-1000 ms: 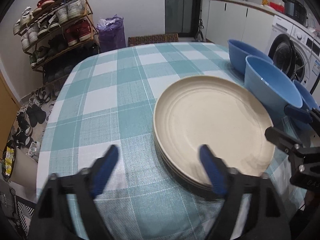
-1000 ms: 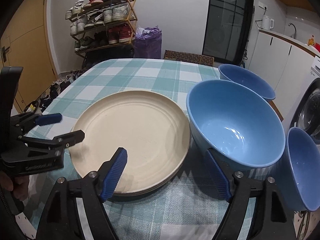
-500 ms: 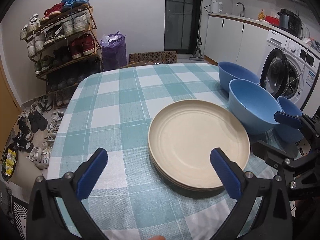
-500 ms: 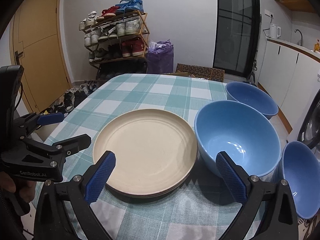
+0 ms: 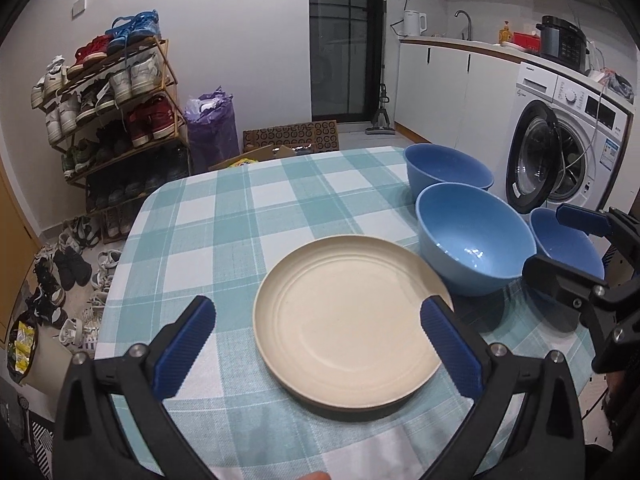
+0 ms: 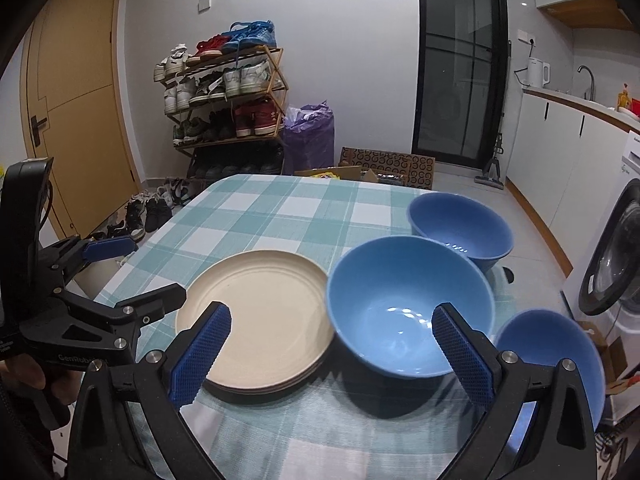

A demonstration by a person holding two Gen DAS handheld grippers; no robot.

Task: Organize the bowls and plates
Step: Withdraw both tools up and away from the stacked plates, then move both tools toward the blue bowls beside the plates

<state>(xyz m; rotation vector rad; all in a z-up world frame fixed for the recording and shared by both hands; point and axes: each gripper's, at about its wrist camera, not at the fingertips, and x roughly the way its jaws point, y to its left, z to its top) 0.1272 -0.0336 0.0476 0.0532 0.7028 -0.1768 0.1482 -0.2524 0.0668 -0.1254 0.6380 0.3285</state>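
The left gripper (image 5: 318,338) has its blue-padded fingers (image 5: 185,346) spread wide and grasping nothing, hanging in the air above the near edge of the worktop (image 5: 248,216); the right gripper (image 6: 330,350) is likewise released, its fingers (image 6: 462,354) apart and clear of everything. Beneath the left gripper a stack of cream plates (image 5: 352,320) lies flat near the near edge; only the top plate's face shows, and the rims below it are too thin and dark to count. Just beside the stack, toward the right edge, the middle blue bowl (image 6: 410,304) sits upright, mouth up. The far blue bowl (image 6: 460,230) stands behind it along the right edge, its near side hidden by the middle bowl. The near blue bowl (image 6: 550,356) sits at the near right corner, partly covered by the right gripper's finger and arm. The three bowls form a line along the right edge. A hand (image 6: 32,380) shows only dimly at the frame's edge.
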